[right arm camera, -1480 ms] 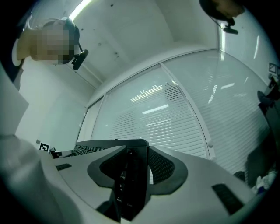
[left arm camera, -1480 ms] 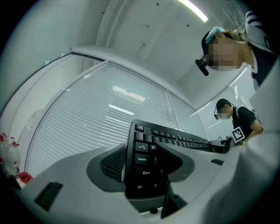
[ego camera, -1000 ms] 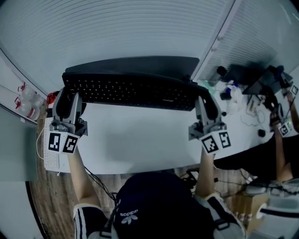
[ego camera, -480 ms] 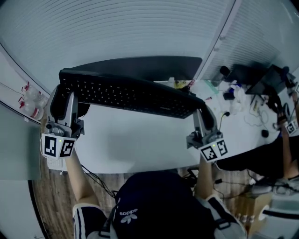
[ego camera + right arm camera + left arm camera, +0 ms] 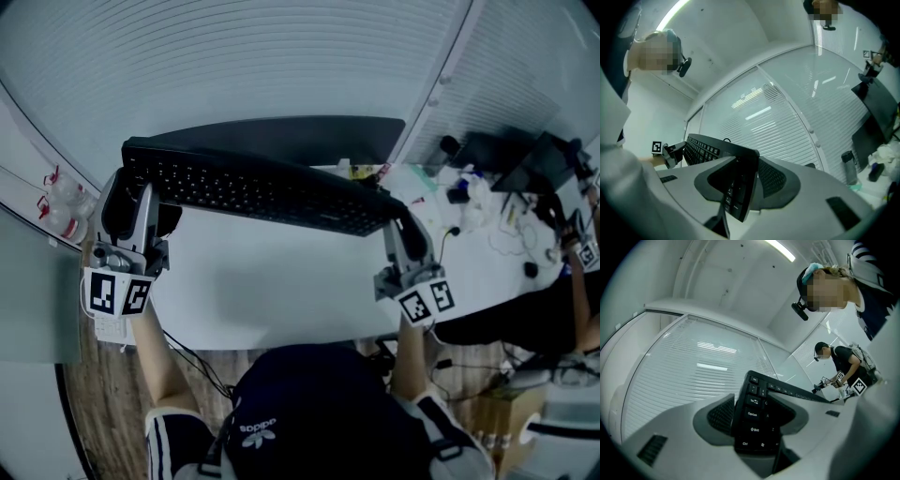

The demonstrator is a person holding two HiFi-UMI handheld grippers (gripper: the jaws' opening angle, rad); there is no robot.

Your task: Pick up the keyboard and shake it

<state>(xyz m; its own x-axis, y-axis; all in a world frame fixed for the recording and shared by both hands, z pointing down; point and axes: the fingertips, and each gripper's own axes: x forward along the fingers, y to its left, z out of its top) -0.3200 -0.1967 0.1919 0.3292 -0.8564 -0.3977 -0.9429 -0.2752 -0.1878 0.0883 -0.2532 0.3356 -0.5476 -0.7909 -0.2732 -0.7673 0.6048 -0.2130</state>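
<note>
- Left gripper (image 5: 131, 190): jaws clamped across the left short end of the keyboard (image 5: 262, 192). The left gripper view shows the Ctrl and Shift corner wedged between the pads, both pressing.
- Keyboard: black and full length, off the white desk (image 5: 281, 281) and spanning from one gripper to the other. It slants across the head view, with the left end seemingly the higher.
- Right gripper (image 5: 407, 232): jaws stand fairly wide but are closed on the right short end. They have just been closing a little, with the keyboard's edge between them and a pad on each face.
- Step in hand, as I judge it: the lift is done and this is the shake.
- To do it well: grip firmly at both ends and use short see-saw strokes. Hold the spacing between the hands fixed so the board neither bows nor slides from the pads. Stay above the desk and away from the clutter at the right.
- Risk: only a narrow margin of each end sits in the pads, so a hard jerk could work one end loose.
- Containers, left: clear bottles (image 5: 58, 202) with red marks, beyond the desk's left end. I cannot tell what is in them.
- Containers, right: a dark bottle (image 5: 447, 144) upright among the clutter. It is opaque, so its contents are hidden.
</note>
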